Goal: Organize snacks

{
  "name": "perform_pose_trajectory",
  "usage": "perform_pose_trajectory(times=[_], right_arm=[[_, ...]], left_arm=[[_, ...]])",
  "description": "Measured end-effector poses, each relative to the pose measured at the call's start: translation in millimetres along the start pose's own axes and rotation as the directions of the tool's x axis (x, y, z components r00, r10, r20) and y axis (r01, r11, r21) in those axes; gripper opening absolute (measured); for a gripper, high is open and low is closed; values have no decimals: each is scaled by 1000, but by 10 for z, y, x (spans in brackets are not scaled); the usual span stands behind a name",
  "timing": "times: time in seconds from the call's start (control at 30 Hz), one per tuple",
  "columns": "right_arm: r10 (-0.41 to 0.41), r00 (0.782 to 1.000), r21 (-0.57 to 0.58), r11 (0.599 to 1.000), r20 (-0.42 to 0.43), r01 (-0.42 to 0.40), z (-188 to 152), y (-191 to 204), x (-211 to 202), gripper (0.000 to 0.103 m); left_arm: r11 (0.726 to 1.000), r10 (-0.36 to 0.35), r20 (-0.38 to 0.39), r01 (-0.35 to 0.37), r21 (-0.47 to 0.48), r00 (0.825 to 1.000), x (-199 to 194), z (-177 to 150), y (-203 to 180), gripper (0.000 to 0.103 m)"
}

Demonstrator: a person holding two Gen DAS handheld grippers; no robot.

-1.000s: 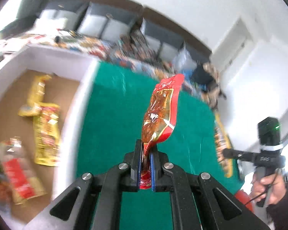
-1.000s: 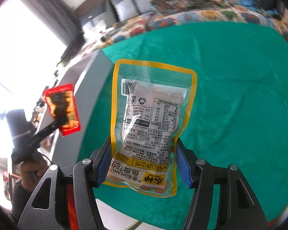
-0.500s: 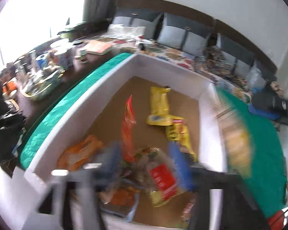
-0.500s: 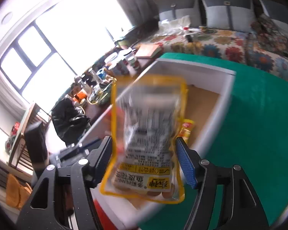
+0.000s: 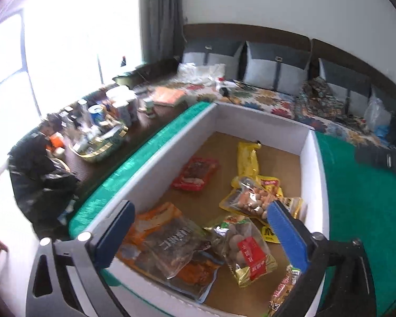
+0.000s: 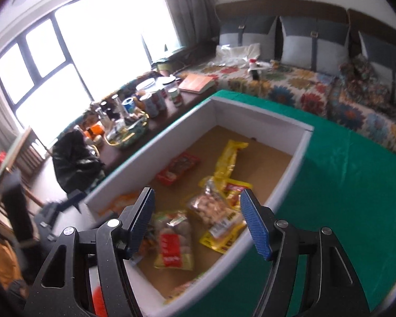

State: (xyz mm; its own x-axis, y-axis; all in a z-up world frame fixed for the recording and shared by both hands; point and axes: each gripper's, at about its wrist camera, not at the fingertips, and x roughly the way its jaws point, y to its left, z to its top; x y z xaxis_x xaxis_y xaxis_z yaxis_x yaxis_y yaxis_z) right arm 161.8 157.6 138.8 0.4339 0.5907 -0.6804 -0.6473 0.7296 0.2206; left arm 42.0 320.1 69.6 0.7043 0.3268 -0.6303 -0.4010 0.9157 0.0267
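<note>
A white-walled box with a brown floor holds several snack packets. The red packet lies flat near its left wall; it also shows in the right wrist view. The yellow-edged peanut packet lies on other yellow packets near the right wall, also in the right wrist view. My left gripper is open and empty over the box's near end. My right gripper is open and empty above the box.
The box stands on a green cloth. A dark side table with cans and a basket runs along the left. A sofa with a flowered cover lies behind. More packets fill the box's near end.
Both grippers swung left from the green cloth to over the box and opened. The red packet left the left gripper and the peanut packet left the right; both now lie in the box.
</note>
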Motion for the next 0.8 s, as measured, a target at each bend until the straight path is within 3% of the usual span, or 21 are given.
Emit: perform_pose_trajectory(times=[0.23, 0.33, 0.47, 0.8], right_arm=[[-114, 993, -98, 989, -27, 111, -265, -35, -96, 77], [-134, 991, -144, 981, -25, 129, -377, 0, -147, 77], [-129, 992, -168, 977, 14, 129, -458, 60, -255, 77], [-110, 994, -114, 988, -24, 106, -428, 130, -310, 77]], left_arm=[[991, 118, -14, -119, -65, 993, -252, -17, -39, 103], [987, 127, -25, -129, -93, 992, -331, -34, -30, 103], [988, 133, -21, -134, -78, 991, -418, -54, -92, 103], [985, 163, 11, -162, -53, 987, -547, -92, -128, 103]])
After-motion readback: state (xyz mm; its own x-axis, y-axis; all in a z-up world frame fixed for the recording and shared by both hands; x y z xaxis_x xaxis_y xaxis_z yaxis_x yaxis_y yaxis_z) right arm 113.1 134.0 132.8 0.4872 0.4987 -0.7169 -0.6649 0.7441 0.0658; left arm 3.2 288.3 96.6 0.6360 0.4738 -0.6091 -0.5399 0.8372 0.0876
